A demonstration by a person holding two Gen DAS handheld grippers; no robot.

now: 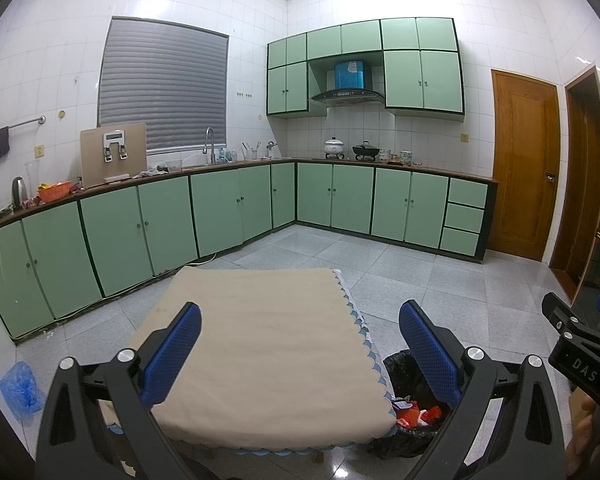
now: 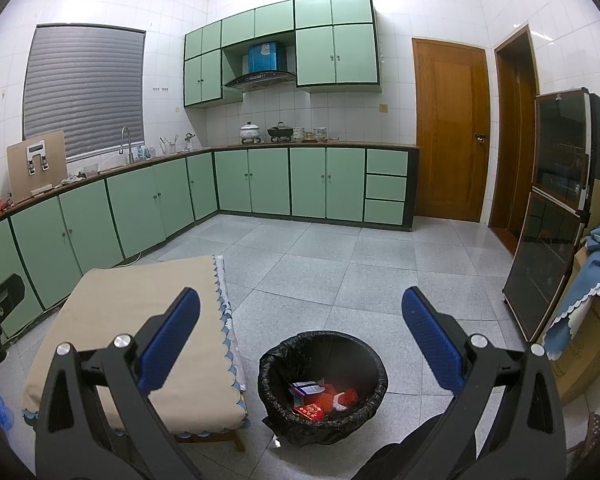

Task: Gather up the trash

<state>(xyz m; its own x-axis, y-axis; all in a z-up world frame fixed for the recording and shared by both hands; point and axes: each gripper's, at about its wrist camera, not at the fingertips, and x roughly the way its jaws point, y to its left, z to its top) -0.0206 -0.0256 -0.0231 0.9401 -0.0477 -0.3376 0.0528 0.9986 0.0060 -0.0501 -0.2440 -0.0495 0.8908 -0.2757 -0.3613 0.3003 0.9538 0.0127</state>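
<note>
A low table with a beige cloth (image 1: 260,344) stands on the kitchen floor; its top is bare. It also shows in the right wrist view (image 2: 140,320). A bin with a black liner (image 2: 323,384) stands on the floor to the right of the table and holds red and white wrappers (image 2: 320,400). In the left wrist view the bin (image 1: 410,376) is partly hidden behind the table edge. My left gripper (image 1: 300,344) is open and empty above the table. My right gripper (image 2: 300,344) is open and empty above the bin. The right gripper's body (image 1: 580,352) shows at the left view's right edge.
Green cabinets (image 1: 228,208) and a counter with kitchenware run along the left and far walls. A blue plastic bag (image 1: 20,390) lies on the floor at left. A dark glass cabinet (image 2: 552,216) and a cloth-covered box (image 2: 592,292) stand at right. Wooden doors (image 2: 450,132) are at the far right.
</note>
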